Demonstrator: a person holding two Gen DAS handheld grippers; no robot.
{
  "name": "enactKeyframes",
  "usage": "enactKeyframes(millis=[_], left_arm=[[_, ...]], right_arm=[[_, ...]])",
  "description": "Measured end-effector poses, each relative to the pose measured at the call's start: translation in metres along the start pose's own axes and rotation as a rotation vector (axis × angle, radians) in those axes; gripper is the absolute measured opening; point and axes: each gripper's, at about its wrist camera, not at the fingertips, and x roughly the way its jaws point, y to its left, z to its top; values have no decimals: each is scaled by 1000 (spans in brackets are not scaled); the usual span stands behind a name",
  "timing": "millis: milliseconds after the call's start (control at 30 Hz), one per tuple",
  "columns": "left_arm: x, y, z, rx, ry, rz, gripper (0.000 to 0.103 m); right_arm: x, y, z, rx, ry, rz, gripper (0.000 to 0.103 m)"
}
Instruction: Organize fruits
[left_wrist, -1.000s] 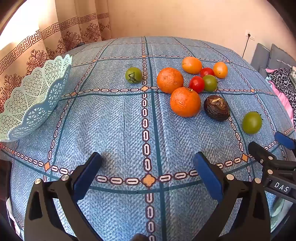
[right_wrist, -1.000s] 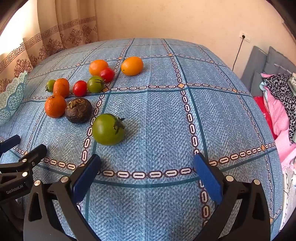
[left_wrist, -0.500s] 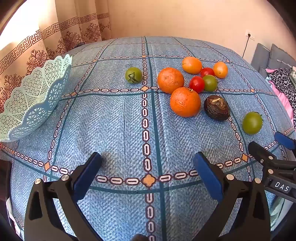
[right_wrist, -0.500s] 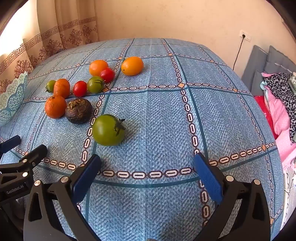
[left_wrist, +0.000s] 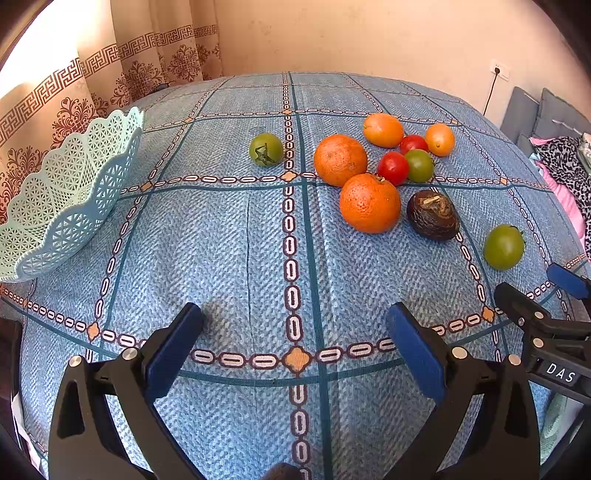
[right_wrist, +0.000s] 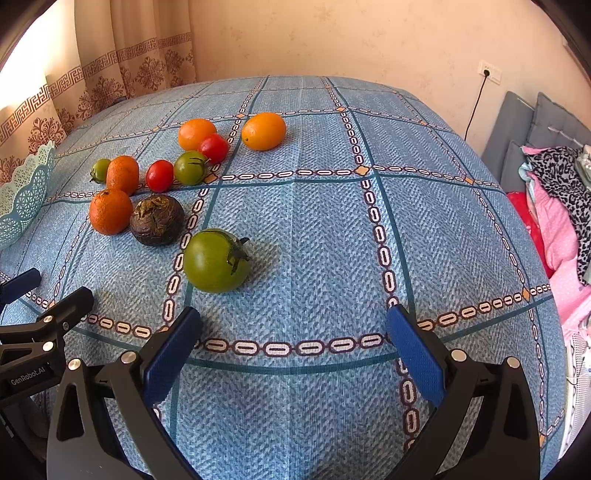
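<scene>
Almost nothing has changed since a second ago. The left gripper (left_wrist: 293, 325) and the right gripper (right_wrist: 293, 325) both stay wide open over the blue tablecloth (left_wrist: 221, 240), and they hold nothing. All the fruit lies where it was. The big green tomato (right_wrist: 216, 260) sits just ahead of the right gripper, beside the dark brown fruit (right_wrist: 157, 219). The lacy basket (left_wrist: 55, 195) waits empty at the far left. I think sorting has not started yet.

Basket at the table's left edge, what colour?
Pale mint green basket, lattice-patterned with a scalloped rim; clearest in the left wrist view.
</scene>
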Motion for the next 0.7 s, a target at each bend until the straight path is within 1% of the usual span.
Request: enactKeyframes(millis=[500,700], left_arm=[[1,1,2,-2,5,-3,101],[0,1,2,-2,5,-2,101]], right_arm=[[2,-1,-1,10,-2,12,98],[2,0,0,2,-1,5,98]])
